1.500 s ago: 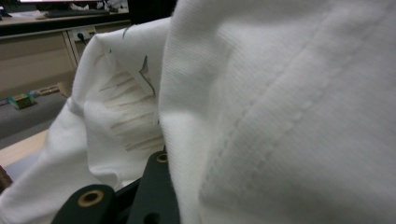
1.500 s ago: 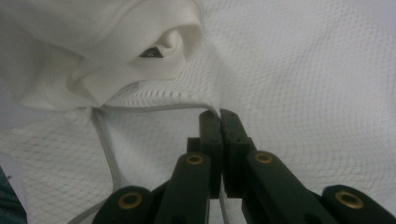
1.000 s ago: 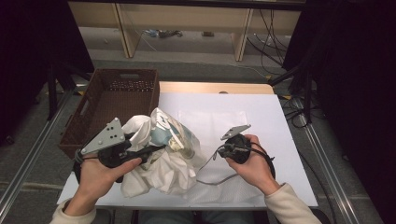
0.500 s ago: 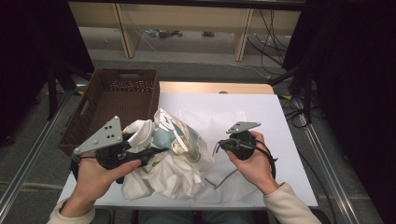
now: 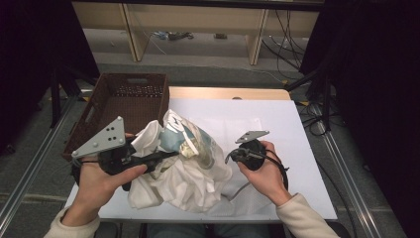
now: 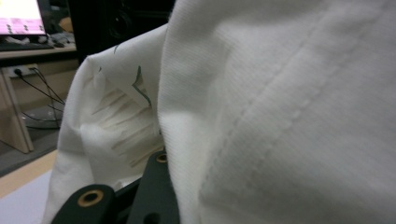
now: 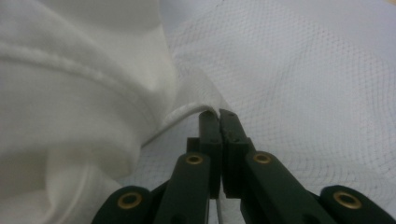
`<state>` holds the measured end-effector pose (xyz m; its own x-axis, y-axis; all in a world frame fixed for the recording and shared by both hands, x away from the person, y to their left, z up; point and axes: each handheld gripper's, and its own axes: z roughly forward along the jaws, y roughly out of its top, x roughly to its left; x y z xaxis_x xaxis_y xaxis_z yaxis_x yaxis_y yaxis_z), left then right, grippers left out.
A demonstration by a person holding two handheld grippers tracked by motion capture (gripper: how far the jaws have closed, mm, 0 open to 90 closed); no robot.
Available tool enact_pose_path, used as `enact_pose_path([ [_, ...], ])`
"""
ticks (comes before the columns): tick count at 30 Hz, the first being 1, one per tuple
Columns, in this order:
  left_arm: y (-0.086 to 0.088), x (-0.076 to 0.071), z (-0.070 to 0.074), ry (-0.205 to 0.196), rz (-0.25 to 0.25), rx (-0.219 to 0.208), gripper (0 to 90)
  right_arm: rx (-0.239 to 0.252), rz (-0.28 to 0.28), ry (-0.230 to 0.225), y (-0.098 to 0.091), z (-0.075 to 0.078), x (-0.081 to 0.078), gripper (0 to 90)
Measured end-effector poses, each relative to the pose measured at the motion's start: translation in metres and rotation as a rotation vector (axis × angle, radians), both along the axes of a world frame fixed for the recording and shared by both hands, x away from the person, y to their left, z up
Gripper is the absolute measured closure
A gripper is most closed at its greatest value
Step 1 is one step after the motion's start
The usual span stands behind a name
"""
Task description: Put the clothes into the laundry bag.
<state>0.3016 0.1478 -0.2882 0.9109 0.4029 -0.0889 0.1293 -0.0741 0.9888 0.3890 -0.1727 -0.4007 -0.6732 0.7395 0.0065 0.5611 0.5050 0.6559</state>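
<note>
High view is showing the left gripper [image 5: 166, 155] clamping the shirt [image 5: 185, 171] at nine o'clock; right gripper [image 7: 217, 113] jaws are pinching its hem at three o'clock.

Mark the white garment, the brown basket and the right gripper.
white garment [image 5: 183, 186], high view, on its plain crumpled lower folds.
brown basket [image 5: 101, 104], high view, on its left wall.
right gripper [image 7: 218, 113], right gripper view, at the tips of its closed jaws pinching the garment's edge.

Both forearms wore cream sleeves. Each black gripper, left gripper [image 5: 166, 156] and right gripper [image 5: 229, 157], carried a grey three-cornered plate drilled with holes; brass-ringed rivets studded the black jaw links, and a dark cable trailed behind
</note>
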Motion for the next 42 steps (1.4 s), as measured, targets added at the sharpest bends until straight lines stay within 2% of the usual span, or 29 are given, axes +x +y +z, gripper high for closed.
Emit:
enact_pose_path([
  [2, -0.008, 0.003, -0.009, 0.023, -0.024, 0.034, 71.9, 0.011, -0.015, -0.007, 0.001, 0.001, -0.002, 90.0],
  [3, -0.015, 0.005, -0.017, 0.045, -0.038, 0.065, 71.8, 0.019, -0.014, -0.021, 0.001, 0.002, -0.002, 90.0],
  [4, -0.02, 0.006, -0.022, 0.059, -0.048, 0.09, 71.7, 0.006, 0.01, -0.068, 0.0, 0.002, -0.001, 90.0],
  [5, -0.028, 0.01, -0.032, 0.068, -0.066, 0.14, 71.5, 0.021, -0.008, -0.046, 0.001, 0.004, -0.003, 90.0],
  [6, -0.034, 0.011, -0.039, 0.087, -0.062, 0.163, 71.3, 0.01, 0.012, -0.055, -0.001, 0.006, -0.003, 90.0],
  [7, -0.041, 0.014, -0.048, 0.097, -0.062, 0.207, 71.1, 0.023, -0.002, -0.037, 0.0, 0.008, -0.005, 90.0],
  [8, -0.049, 0.017, -0.058, 0.106, -0.065, 0.249, 70.8, 0.025, 0.001, -0.07, 0.0, 0.008, -0.005, 90.0],
  [9, -0.056, 0.021, -0.068, 0.116, -0.07, 0.281, 70.4, 0.027, 0.004, -0.057, 0.0, 0.01, -0.007, 90.0],
  [12, -0.079, 0.032, -0.097, 0.162, -0.076, 0.354, 69.2, 0.041, 0.008, -0.077, 0.002, 0.013, -0.01, 90.0],
  [14, -0.093, 0.036, -0.111, 0.174, -0.089, 0.401, 68.6, 0.046, 0.013, -0.094, 0.002, 0.015, -0.011, 90.0],
  [15, -0.1, 0.036, -0.115, 0.169, -0.11, 0.426, 68.5, 0.053, 0.008, -0.088, 0.003, 0.016, -0.013, 90.0],
  [16, -0.104, 0.035, -0.116, 0.145, -0.107, 0.458, 68.2, 0.058, 0.004, -0.084, 0.003, 0.017, -0.013, 90.0],
  [17, -0.108, 0.034, -0.115, 0.127, -0.087, 0.478, 67.7, 0.061, 0.011, -0.097, 0.003, 0.017, -0.013, 90.0],
  [19, -0.114, 0.033, -0.113, 0.1, -0.061, 0.512, 66.0, 0.069, 0.007, -0.093, 0.003, 0.018, -0.014, 90.0],
  [22, -0.122, 0.038, -0.12, 0.106, -0.039, 0.536, 65.7, 0.075, 0.021, -0.098, 0.005, 0.02, -0.018, 90.0],
  [23, -0.124, 0.039, -0.125, 0.125, -0.048, 0.546, 65.8, 0.079, 0.034, -0.109, 0.006, 0.021, -0.019, 90.0],
  [24, -0.126, 0.04, -0.128, 0.129, -0.063, 0.561, 65.8, 0.093, 0.024, -0.105, 0.008, 0.022, -0.021, 90.0],
  [26, -0.131, 0.039, -0.132, 0.112, -0.09, 0.602, 66.0, 0.079, 0.046, -0.126, 0.008, 0.023, -0.021, 90.0],
  [28, -0.137, 0.033, -0.131, 0.09, -0.115, 0.616, 65.9, 0.086, 0.035, -0.123, 0.008, 0.023, -0.021, 90.0],
  [30, -0.139, 0.032, -0.129, 0.071, -0.109, 0.636, 65.6, 0.092, 0.037, -0.135, 0.006, 0.023, -0.018, 90.0],
  [32, -0.138, 0.038, -0.131, 0.101, -0.055, 0.617, 65.0, 0.095, 0.048, -0.143, 0.006, 0.024, -0.018, 90.0],
  [34, -0.137, 0.046, -0.137, 0.146, 0.0, 0.595, 60.9, 0.091, 0.044, -0.125, 0.007, 0.024, -0.021, 90.0],
  [35, -0.135, 0.051, -0.14, 0.168, 0.029, 0.594, 57.8, 0.09, 0.048, -0.131, 0.008, 0.023, -0.021, 90.0],
  [36, -0.134, 0.054, -0.143, 0.191, 0.043, 0.575, 54.3, 0.089, 0.041, -0.117, 0.009, 0.022, -0.022, 90.0],
  [37, -0.133, 0.055, -0.144, 0.196, 0.046, 0.564, 51.1, 0.082, 0.052, -0.126, 0.01, 0.02, -0.021, 90.0],
  [38, -0.132, 0.054, -0.144, 0.202, 0.062, 0.533, 45.2, 0.077, 0.047, -0.121, 0.01, 0.02, -0.021, 90.0],
  [39, -0.129, 0.054, -0.141, 0.191, 0.055, 0.547, 38.2, 0.068, 0.051, -0.118, 0.009, 0.019, -0.02, 90.0],
  [42, -0.117, 0.05, -0.13, 0.192, 0.03, 0.521, 22.7, 0.068, 0.045, -0.121, 0.005, 0.02, -0.018, 90.0],
])
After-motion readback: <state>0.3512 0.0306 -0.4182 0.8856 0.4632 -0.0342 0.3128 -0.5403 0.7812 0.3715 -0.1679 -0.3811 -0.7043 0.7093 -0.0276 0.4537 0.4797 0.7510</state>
